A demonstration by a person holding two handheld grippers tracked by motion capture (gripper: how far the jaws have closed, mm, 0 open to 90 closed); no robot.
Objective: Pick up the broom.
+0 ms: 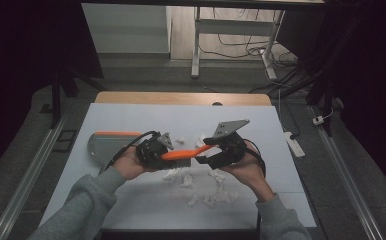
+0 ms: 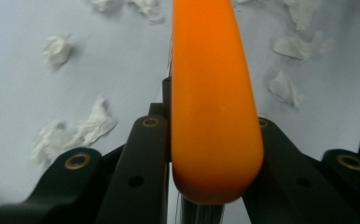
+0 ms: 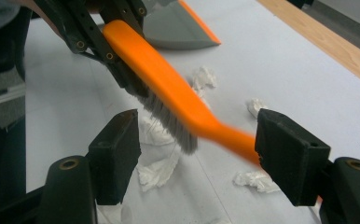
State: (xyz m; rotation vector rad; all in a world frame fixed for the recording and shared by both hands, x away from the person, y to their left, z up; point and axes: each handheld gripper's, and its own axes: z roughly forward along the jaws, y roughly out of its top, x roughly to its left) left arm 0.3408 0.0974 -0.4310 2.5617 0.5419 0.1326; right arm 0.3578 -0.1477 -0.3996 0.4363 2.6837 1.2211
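Presently: orange brush [image 1: 183, 153], unmarked, no legible writing, held mid-table; left gripper [image 1: 156, 148] jaws clamp its head end. Right gripper [image 3: 194, 149] jaws spread, handle between, pads clear. Dustpan [image 1: 106, 145] at nine o'clock; paper scraps [image 1: 208, 192] at six.

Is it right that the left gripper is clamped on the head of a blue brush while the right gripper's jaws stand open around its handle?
Not quite: the brush is orange, not blue, as the right gripper view shows. The left gripper is clamped on its head, and the right gripper stands open around the handle.
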